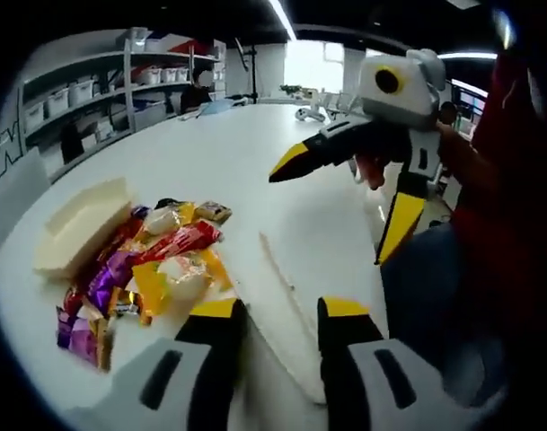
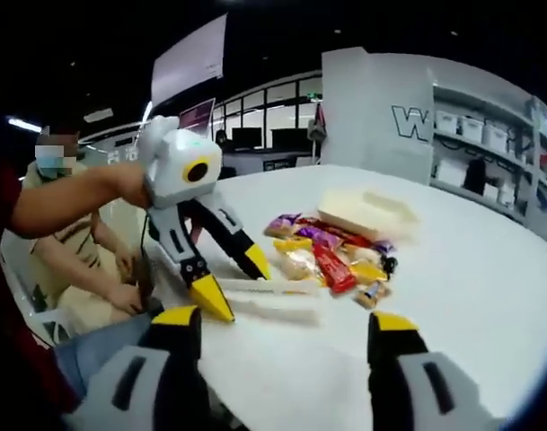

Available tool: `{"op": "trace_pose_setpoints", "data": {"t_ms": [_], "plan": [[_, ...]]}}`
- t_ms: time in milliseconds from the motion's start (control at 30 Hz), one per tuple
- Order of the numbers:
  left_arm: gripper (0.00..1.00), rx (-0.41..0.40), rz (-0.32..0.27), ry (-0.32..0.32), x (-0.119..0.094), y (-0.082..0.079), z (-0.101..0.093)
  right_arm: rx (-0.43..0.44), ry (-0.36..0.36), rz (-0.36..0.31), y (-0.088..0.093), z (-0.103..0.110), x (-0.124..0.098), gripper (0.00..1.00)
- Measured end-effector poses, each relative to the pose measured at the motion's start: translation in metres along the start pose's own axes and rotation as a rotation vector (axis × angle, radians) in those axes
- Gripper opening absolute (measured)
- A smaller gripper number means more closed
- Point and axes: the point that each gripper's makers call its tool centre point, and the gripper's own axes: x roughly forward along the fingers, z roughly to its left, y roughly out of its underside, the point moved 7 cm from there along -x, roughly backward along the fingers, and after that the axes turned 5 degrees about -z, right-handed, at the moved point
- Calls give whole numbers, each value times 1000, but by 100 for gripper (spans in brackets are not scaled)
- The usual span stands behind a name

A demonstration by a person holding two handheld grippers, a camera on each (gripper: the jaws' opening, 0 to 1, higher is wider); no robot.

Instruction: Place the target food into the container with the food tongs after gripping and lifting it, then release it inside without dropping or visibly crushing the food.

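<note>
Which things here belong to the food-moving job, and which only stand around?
For the job:
- white tongs on the table
- pile of wrapped snacks
- cream container
- left gripper, open
- right gripper, open

Standing around:
- white table
- shelves with bins
- seated person

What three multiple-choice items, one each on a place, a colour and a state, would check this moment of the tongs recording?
1. Where do the white food tongs lie?
A. on the table beside the snack pile
B. inside the container
C. on a shelf

2. What colour are the tips of the left gripper?
A. red
B. yellow
C. green

3. How does the cream container stand?
A. with snacks in it
B. with no snack showing in it
C. upside down

Answers: 1 A, the tongs rest on the white table next to the snack packets. 2 B, both tips are yellow. 3 B, the packets lie outside it.
</note>
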Motion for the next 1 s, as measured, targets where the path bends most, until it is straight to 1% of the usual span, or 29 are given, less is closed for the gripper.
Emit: {"op": "trace_pose_setpoints", "data": {"t_ms": [33,67,100,133,167,267,300,333,400,433,500,533,600,633,667,733,800,833,900,1000], "plan": [[32,9,-10,16,0,0,1,3,0,1,0,0,0,76],[32,1,-28,43,1,1,2,5,1,0,1,-1,0,76],[31,-2,-32,52,1,1,3,4,2,1,1,-1,1,76],[31,10,-35,69,1,1,4,3,2,5,1,-1,1,76],[31,32,-44,101,2,0,4,2,3,7,1,-2,1,76],[30,25,-53,130,3,1,4,3,-3,6,0,-1,2,74],[30,40,-55,143,4,1,3,11,-16,0,0,0,3,73],[30,48,-55,142,4,1,3,17,-21,-2,0,0,3,72],[31,27,-43,125,4,0,2,57,-45,-25,0,3,6,72],[31,30,-42,115,5,-1,2,60,-46,-26,1,3,7,72],[30,38,-29,90,3,0,-1,73,-81,-33,4,8,11,69],[30,45,-26,83,2,1,-1,77,-86,-28,5,9,13,67],[29,101,-17,43,-1,0,-3,71,-101,-23,10,13,18,66],[29,136,-14,23,-3,-1,-5,74,-110,-14,12,15,19,66],[29,150,-14,12,-5,0,-7,73,-116,3,15,16,22,66],[27,153,-5,6,-11,2,-10,66,-120,19,18,18,24,64],[25,144,0,-15,-19,6,-10,37,-111,34,19,18,23,63],[25,120,-3,-34,-23,7,-10,36,-110,37,19,18,23,62],[27,124,0,-48,-27,11,-10,32,-103,43,19,16,22,59],[29,114,-9,-100,-32,14,-6,52,-107,48,19,16,20,53]]}}
